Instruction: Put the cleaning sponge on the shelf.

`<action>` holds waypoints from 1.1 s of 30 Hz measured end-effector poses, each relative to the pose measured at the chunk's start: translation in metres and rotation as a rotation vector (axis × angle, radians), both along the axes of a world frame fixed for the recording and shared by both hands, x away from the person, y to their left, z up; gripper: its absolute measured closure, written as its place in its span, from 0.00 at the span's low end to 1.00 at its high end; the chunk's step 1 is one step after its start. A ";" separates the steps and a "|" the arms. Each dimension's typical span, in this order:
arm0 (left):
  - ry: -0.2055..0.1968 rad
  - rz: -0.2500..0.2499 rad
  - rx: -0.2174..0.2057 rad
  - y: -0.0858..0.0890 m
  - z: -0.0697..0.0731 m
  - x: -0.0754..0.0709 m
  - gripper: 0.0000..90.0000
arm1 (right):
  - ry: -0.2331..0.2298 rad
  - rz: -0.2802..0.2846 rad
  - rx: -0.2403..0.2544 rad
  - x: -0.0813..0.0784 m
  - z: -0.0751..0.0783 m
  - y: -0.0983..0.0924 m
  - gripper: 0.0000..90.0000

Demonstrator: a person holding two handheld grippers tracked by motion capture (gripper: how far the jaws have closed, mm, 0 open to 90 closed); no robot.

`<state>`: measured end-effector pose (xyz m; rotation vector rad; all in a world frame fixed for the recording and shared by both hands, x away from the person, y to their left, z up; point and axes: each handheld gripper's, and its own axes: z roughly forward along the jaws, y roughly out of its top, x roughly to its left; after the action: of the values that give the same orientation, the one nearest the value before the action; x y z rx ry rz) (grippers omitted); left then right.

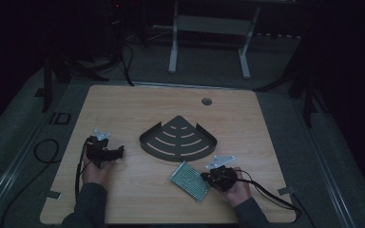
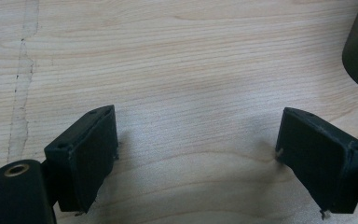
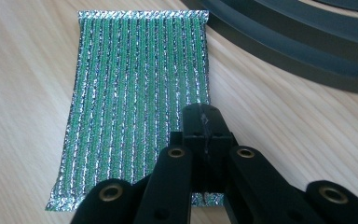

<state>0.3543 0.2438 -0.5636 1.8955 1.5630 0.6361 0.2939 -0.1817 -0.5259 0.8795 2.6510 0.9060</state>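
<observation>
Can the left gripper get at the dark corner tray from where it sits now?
Probably yes. The left gripper has its fingers wide open with nothing between them, and bare table lies between it and the corner tray.

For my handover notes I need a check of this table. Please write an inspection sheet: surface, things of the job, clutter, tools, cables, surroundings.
Surface: wooden table, pale grain, a round hole near the far edge.
Job's things: green glittering scrub pad lying flat; dark quarter-round slotted tray beside it, nothing in it.
Clutter: nothing seen.
Tools: left tool open over bare wood, nothing between its jaws; right tool shut, its tips over the pad's near edge; whether it pinches the pad, cannot tell.
Cables: one black cable loops off the left side, another trails right.
Surroundings: dark room, grey floor, white frame legs behind.
</observation>
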 end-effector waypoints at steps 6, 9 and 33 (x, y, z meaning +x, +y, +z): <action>-0.001 0.001 -0.001 0.000 0.000 0.000 0.15 | -0.004 -0.034 -0.017 0.002 0.002 -0.019 1.00; -0.001 0.000 -0.001 0.000 0.000 0.000 0.15 | -0.003 -0.054 -0.024 0.002 0.002 -0.028 1.00; -0.001 0.001 -0.001 0.000 0.000 0.000 0.15 | -0.007 -0.183 -0.039 0.001 0.016 -0.087 0.98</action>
<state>0.3543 0.2436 -0.5637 1.8933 1.5638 0.6363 0.2947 -0.2690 -0.5099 1.0856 2.5223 0.8084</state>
